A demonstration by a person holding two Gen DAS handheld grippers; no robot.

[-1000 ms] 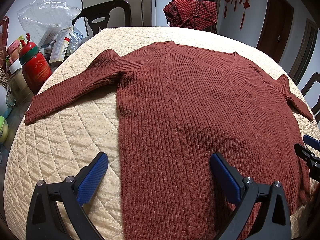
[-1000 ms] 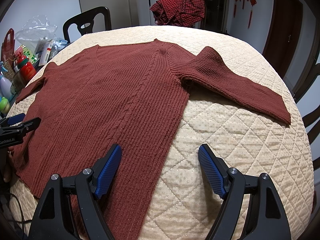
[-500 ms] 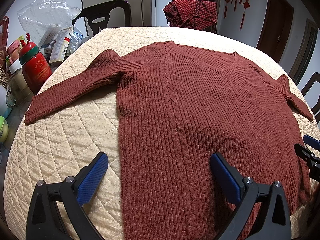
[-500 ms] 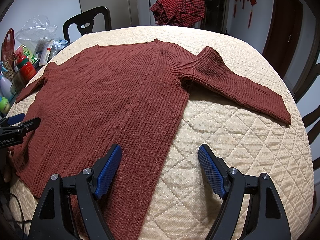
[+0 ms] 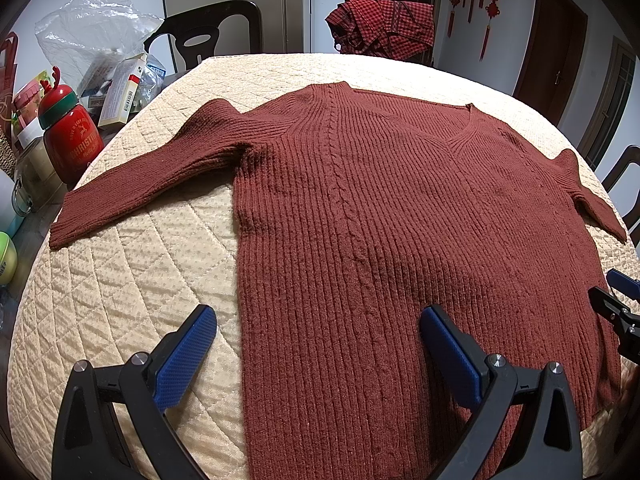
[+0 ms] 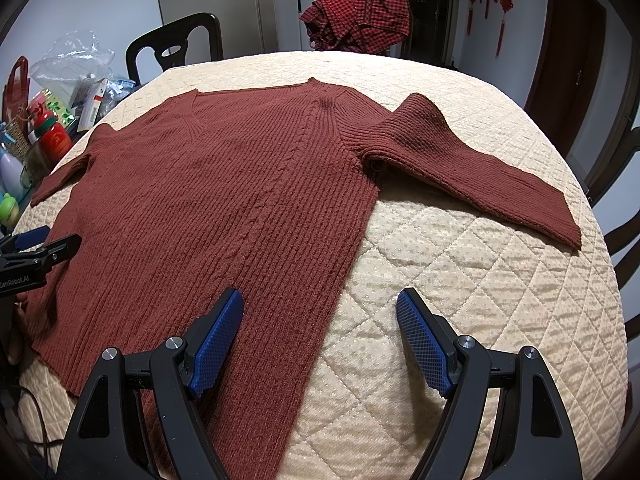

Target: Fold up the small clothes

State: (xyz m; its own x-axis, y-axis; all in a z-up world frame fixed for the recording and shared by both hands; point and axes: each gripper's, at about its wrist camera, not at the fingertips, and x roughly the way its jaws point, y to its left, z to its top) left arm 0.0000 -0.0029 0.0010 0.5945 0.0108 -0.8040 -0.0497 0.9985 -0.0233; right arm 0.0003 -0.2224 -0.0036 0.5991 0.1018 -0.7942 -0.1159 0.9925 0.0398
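Rust-red ribbed sweater [image 5: 400, 216] lies spread flat, front up, on the quilted cream surface [image 5: 132, 280], both sleeves out to the sides, nothing folded yet. Left claw [image 5: 316, 344] hangs released over the hem, its jaws straddling the sweater's left side edge; right claw [image 6: 318, 338] likewise released, straddling the opposite side edge near the hem. Risks, as judged from here: the knit is thick and loose, so a shallow pinch could catch only the top layer and the fold would drag the front off the back. Pads closing low could also nip the quilt along with the hem (the cover looks soft and slack). Left sleeve cuff [image 5: 60, 234] reaches near the surface's edge beside the red bottle [image 5: 70, 140] and clutter; a wide sweep there could knock it.
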